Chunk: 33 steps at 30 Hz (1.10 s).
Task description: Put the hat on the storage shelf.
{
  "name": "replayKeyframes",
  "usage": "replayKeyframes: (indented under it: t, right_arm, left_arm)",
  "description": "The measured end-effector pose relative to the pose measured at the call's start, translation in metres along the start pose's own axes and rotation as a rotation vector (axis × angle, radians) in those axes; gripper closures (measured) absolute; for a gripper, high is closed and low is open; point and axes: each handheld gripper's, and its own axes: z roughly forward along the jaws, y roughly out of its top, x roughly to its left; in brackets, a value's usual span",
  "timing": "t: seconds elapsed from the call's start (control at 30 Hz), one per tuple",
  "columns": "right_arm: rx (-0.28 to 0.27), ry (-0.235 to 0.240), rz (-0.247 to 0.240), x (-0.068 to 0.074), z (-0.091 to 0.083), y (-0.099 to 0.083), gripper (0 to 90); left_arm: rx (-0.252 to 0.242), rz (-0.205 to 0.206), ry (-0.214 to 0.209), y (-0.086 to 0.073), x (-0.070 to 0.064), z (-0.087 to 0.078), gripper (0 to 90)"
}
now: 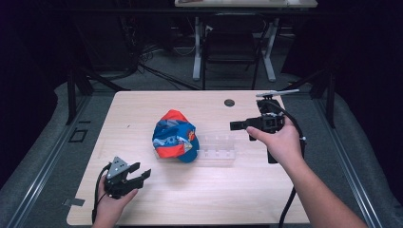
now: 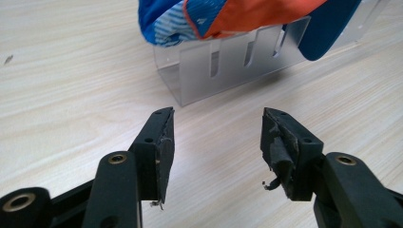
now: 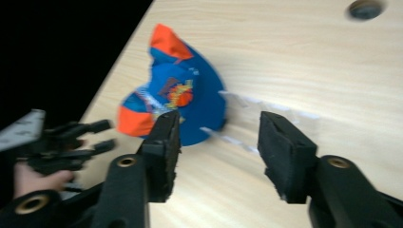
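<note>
One blue-orange cap [image 1: 174, 135] draped over clear slotted rack [image 1: 217, 150] end, table [image 1: 199, 199].

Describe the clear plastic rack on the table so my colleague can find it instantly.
Start at the light wooden table, then find the blue and orange cap near its middle. The rack lies against the cap's right side, partly under it: see-through plastic with upright slots, nearly colourless.

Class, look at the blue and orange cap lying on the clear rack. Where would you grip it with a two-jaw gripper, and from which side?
Probably the dark blue brim, approached from the person's side of the table. It is thin, juts past the clear rack with nothing beneath it, and would fit between open jaws; the crumpled crown looks bulkier.
</note>
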Motion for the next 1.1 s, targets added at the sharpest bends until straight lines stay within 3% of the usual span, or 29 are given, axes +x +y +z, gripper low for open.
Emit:
replayKeyframes:
  t: [0.13, 0.3, 0.53, 0.57, 0.63, 0.67, 0.73, 0.77, 0.9, 0.93, 1.1]
  right_arm:
    - [-0.043, -0.105, -0.111, 0.001, 0.000, -0.007, 40.8]
    - [-0.043, -0.134, -0.134, -0.002, 0.002, -0.017, 38.4]
    - [-0.012, -0.164, -0.110, -0.013, 0.008, -0.034, 34.6]
    - [0.017, -0.206, -0.135, -0.014, 0.010, -0.038, 34.5]
    - [0.016, -0.220, -0.145, -0.014, 0.010, -0.040, 33.9]
    - [0.012, -0.186, -0.122, -0.016, 0.013, -0.046, 33.3]
    - [0.021, -0.181, -0.115, -0.017, 0.014, -0.049, 33.3]
    - [0.044, -0.199, -0.122, -0.017, 0.016, -0.051, 33.4]
    - [0.046, -0.210, -0.128, -0.019, 0.021, -0.066, 34.1]
    - [0.022, -0.208, -0.135, -0.020, 0.021, -0.072, 34.1]
    - [0.003, -0.209, -0.141, -0.021, 0.025, -0.087, 34.0]
  left_arm:
    - [-0.003, -0.022, 0.010, -0.005, 0.006, -0.002, 45.8]
    - [0.002, -0.039, 0.015, -0.009, 0.010, -0.001, 45.1]
    - [0.028, -0.042, 0.008, -0.011, 0.013, 0.002, 43.8]
    - [0.028, -0.043, 0.008, -0.012, 0.013, 0.002, 42.5]
    - [0.027, -0.042, 0.011, -0.011, 0.013, 0.003, 42.0]
    - [0.023, -0.041, 0.011, -0.012, 0.012, 0.003, 41.4]
    - [0.017, -0.043, 0.009, -0.012, 0.012, 0.003, 40.7]
    - [0.015, -0.043, 0.008, -0.012, 0.012, 0.003, 40.3]
    - [0.011, -0.041, 0.007, -0.013, 0.012, 0.004, 38.4]
    - [0.015, -0.043, 0.003, -0.014, 0.012, 0.005, 38.2]
    - [0.024, -0.038, -0.001, -0.015, 0.011, 0.007, 37.3]
